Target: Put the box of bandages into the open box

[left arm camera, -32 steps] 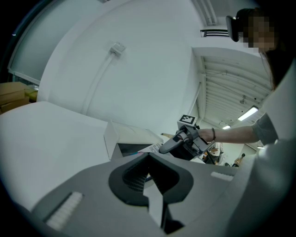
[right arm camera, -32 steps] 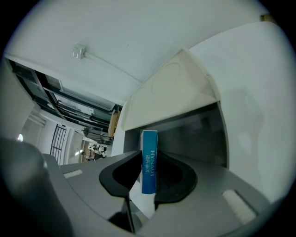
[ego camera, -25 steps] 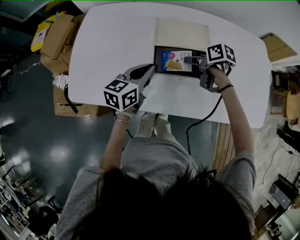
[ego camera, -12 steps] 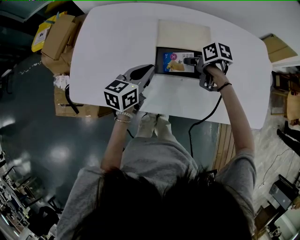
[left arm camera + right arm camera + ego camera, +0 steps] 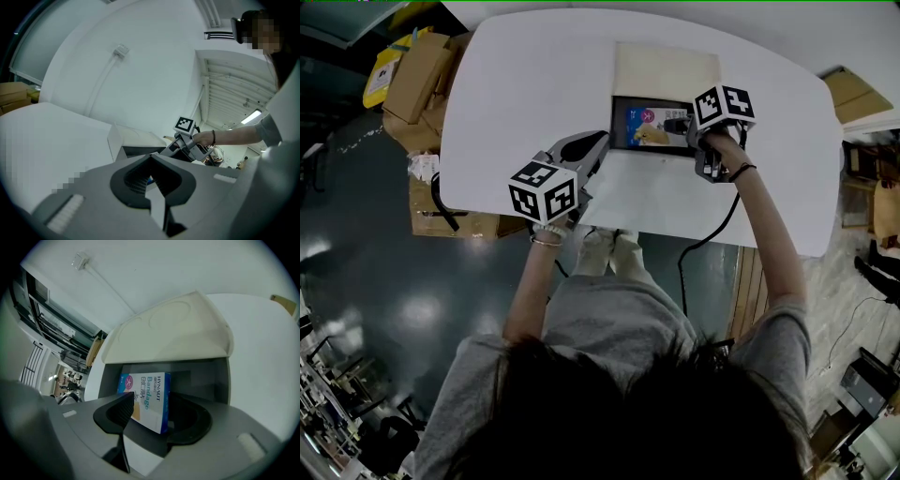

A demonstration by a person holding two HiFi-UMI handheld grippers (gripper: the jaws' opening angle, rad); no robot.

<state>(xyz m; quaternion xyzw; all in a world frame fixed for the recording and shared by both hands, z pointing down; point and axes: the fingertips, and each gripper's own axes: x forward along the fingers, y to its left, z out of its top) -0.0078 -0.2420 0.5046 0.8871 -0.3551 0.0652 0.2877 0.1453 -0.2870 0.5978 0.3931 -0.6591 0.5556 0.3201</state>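
Note:
The open box (image 5: pixel 619 103) is a dark tray at the table's middle, its pale lid (image 5: pixel 666 67) folded back behind it. The blue and white box of bandages (image 5: pixel 645 124) is inside the tray, leaning. In the right gripper view the box of bandages (image 5: pixel 149 394) stands between my right gripper's (image 5: pixel 150 403) jaws. These jaws have just been opening, and the pads no longer press on it. My right gripper (image 5: pixel 680 124) reaches into the tray's right end. My left gripper (image 5: pixel 602 141) rests on the table left of the tray, fingertips together and empty.
The white table (image 5: pixel 525 84) ends close in front of both grippers. Cardboard boxes (image 5: pixel 417 70) are stacked on the floor at the left, with more cardboard (image 5: pixel 853 89) at the right. A black cable (image 5: pixel 712 230) hangs from my right gripper over the table's front edge.
My right gripper has shifted a little left over the tray's right end and tipped further down. The box of bandages has sunk deeper into the tray. The left gripper has not moved.

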